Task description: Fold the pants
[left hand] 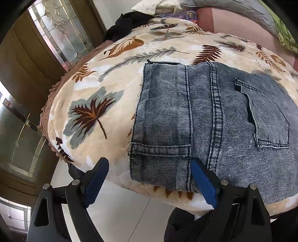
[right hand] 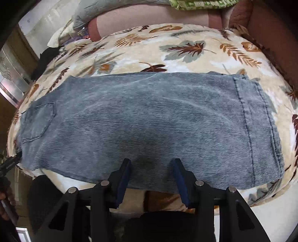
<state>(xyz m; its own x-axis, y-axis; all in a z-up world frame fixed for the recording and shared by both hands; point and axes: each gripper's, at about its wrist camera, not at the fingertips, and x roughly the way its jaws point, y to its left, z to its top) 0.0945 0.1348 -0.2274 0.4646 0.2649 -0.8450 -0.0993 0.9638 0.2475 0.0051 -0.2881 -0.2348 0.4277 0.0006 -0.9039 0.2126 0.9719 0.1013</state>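
Faded blue-grey jeans (left hand: 214,119) lie flat and folded on a leaf-print blanket (left hand: 93,89). In the left wrist view the hem end and a back pocket (left hand: 268,119) show. My left gripper (left hand: 149,165) is open at the near edge, its jaws straddling the hem corner without gripping. In the right wrist view the jeans (right hand: 145,121) stretch across the blanket (right hand: 167,50). My right gripper (right hand: 151,167) is open over the jeans' near edge, holding nothing.
The blanket covers a rounded seat with a pink sofa back (right hand: 149,16) behind. A black garment (left hand: 126,24) lies at the far left of the blanket. A glass-paned wooden door (left hand: 46,42) stands left. White floor tiles (left hand: 126,214) lie below the seat's edge.
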